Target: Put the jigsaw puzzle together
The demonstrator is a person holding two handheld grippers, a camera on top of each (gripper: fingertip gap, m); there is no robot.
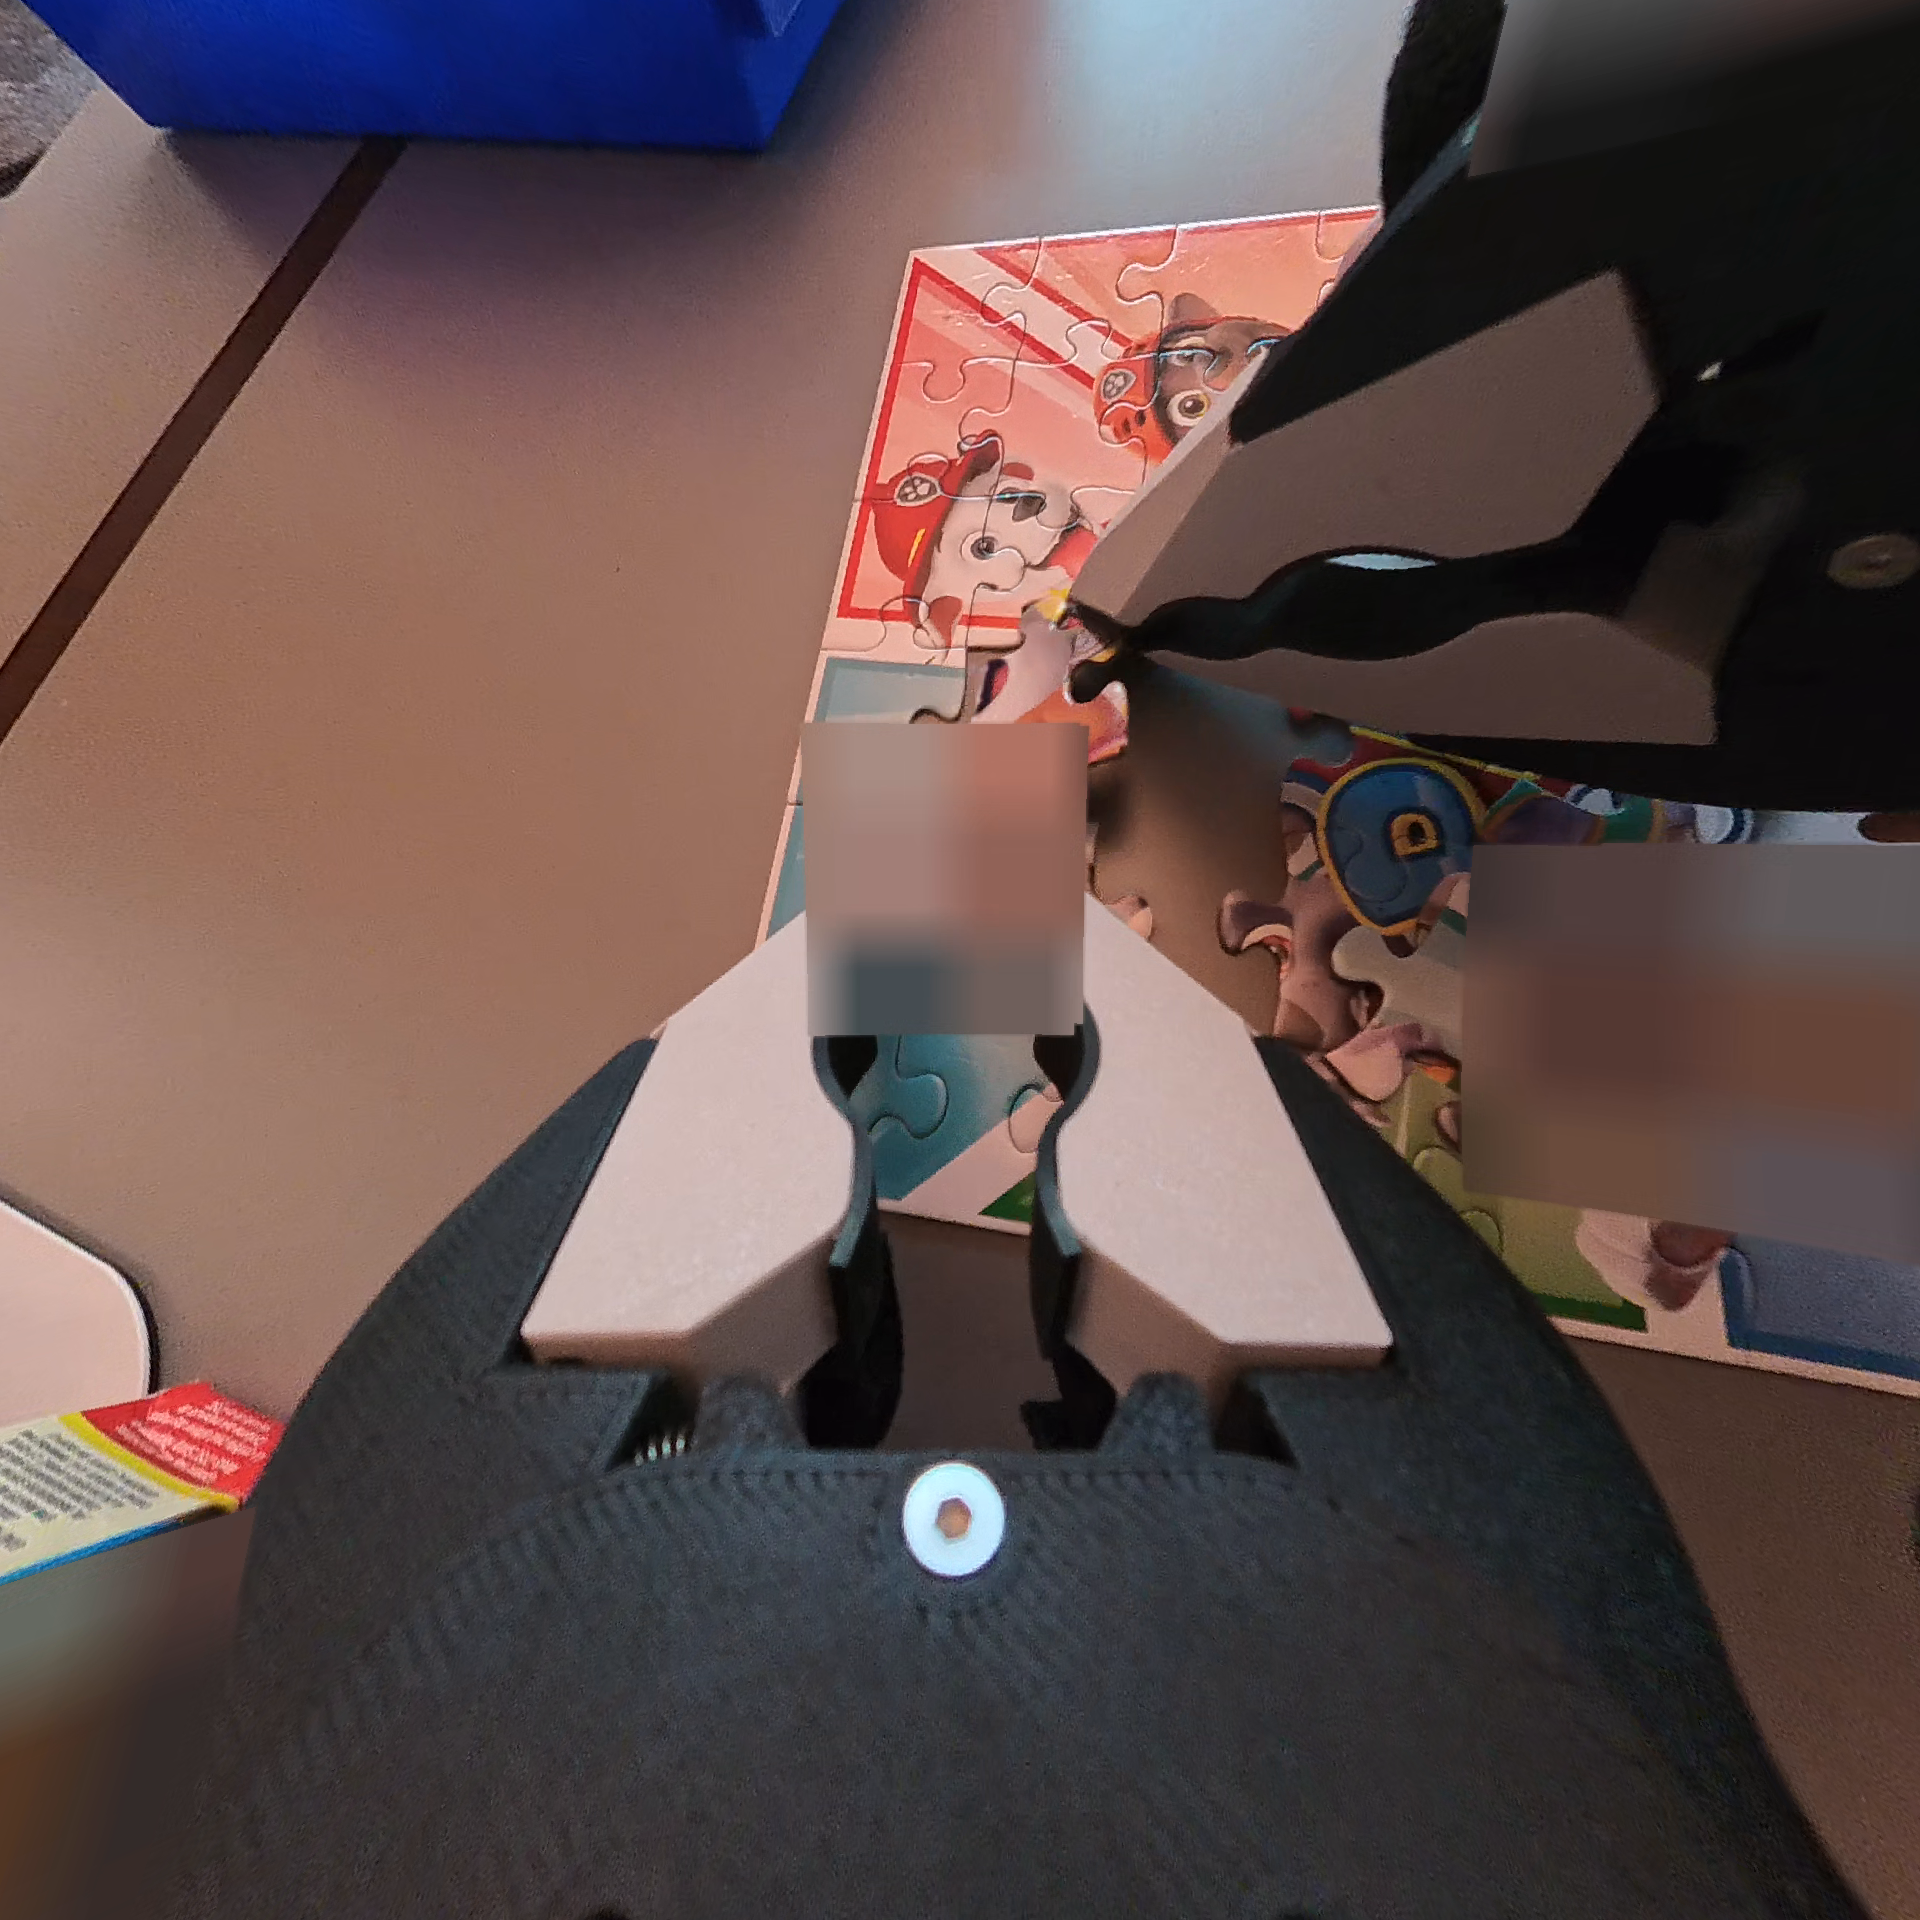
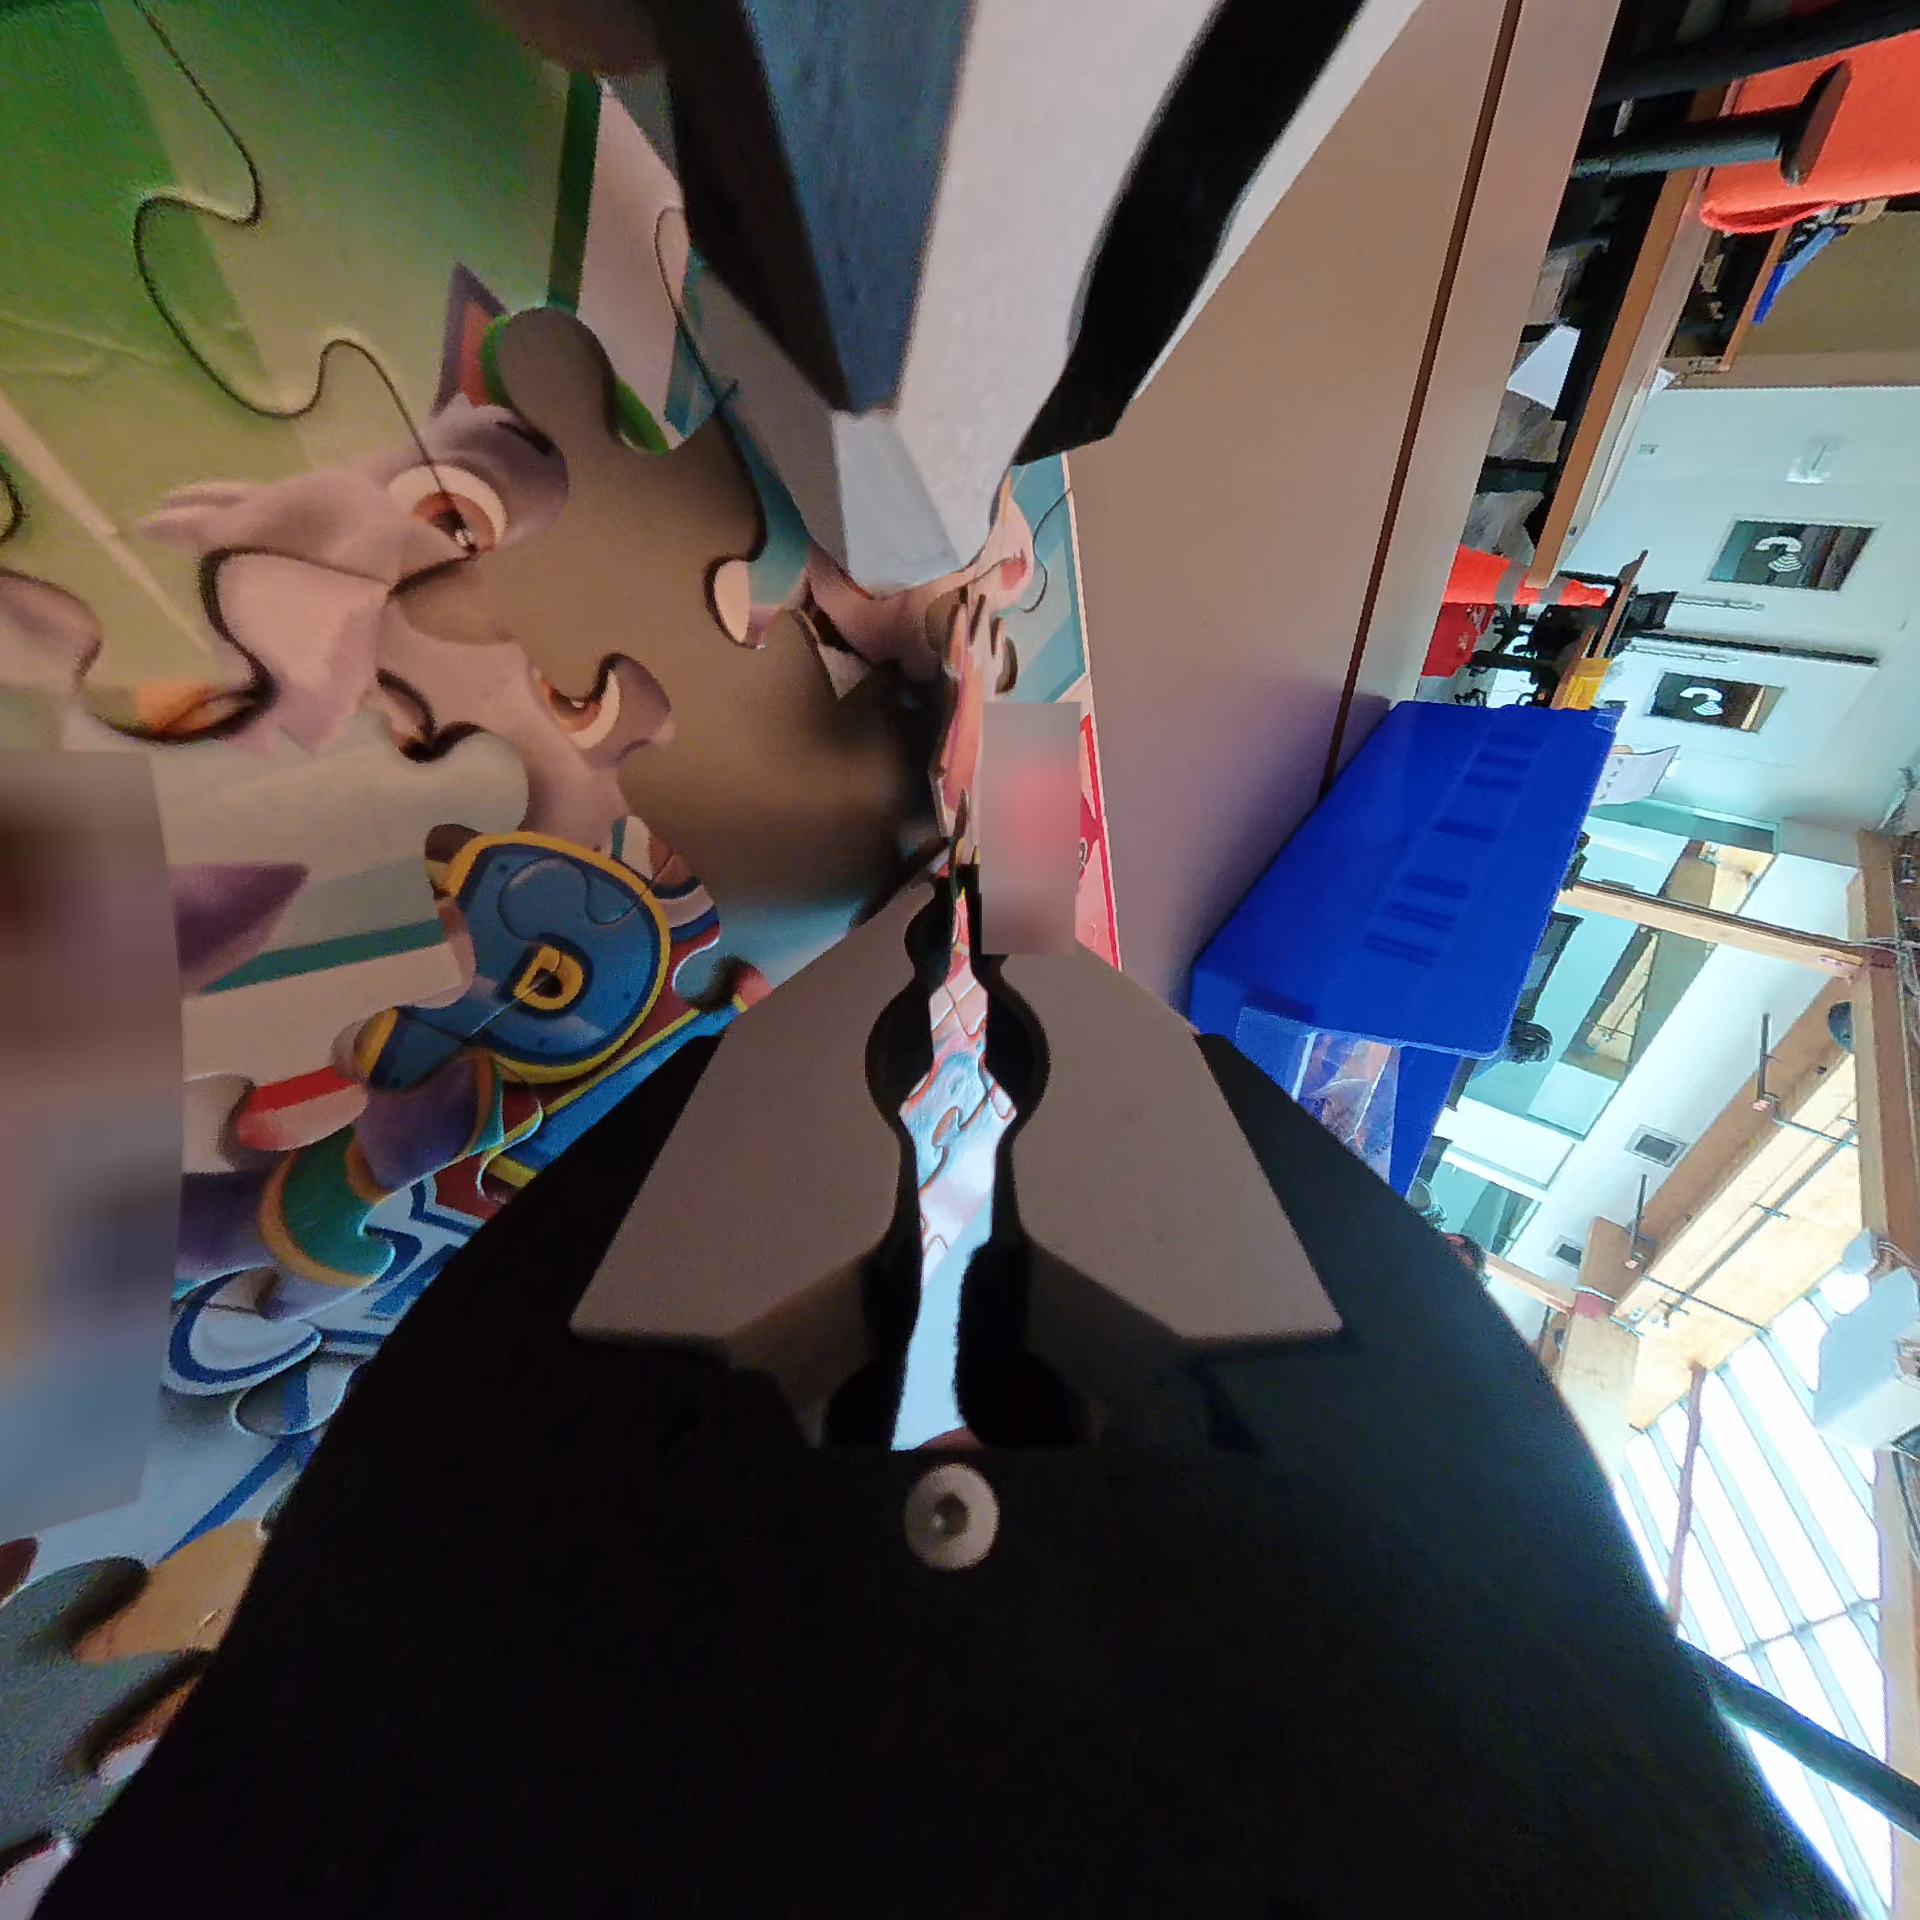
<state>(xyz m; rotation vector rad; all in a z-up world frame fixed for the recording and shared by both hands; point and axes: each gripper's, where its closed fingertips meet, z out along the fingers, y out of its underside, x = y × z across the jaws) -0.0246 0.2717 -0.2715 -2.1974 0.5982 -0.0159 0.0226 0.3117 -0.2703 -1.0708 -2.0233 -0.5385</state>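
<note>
While most of the jigsaw puzzle (image 1: 966,416) already lies flat and joined on the brown table (image 1: 468,675), a brown hole (image 1: 1174,831) is left in its middle where pieces are missing. In the left wrist view the red part sits at about 12 o'clock, and the blue and green part at about 3 o'clock.

The right gripper (image 1: 1086,623) comes in from 2 o'clock. Its tips are pinched almost together at the top edge of the hole, right on a small puzzle piece (image 1: 1023,665). It looks like it is pinching that piece, but the tips hide the spot, so I cannot be sure.

The left gripper (image 1: 951,1039) sits low at 6 o'clock, over the near edge of the puzzle. A blurred patch covers its tips. Lower down there is a slim gap between the fingers with nothing in it that I can see, so I cannot tell if the tips are closed.

The hole runs from the right gripper's tips down toward 5 o'clock, so the right gripper is much nearer to it. The next move is likely to press or slide the small piece so its knobs fit the edge. If it tilts, it may pop up.

A blue bin (image 1: 447,73) stands far off at 11 o'clock. A printed box (image 1: 114,1465) lies at 8 o'clock.
</note>
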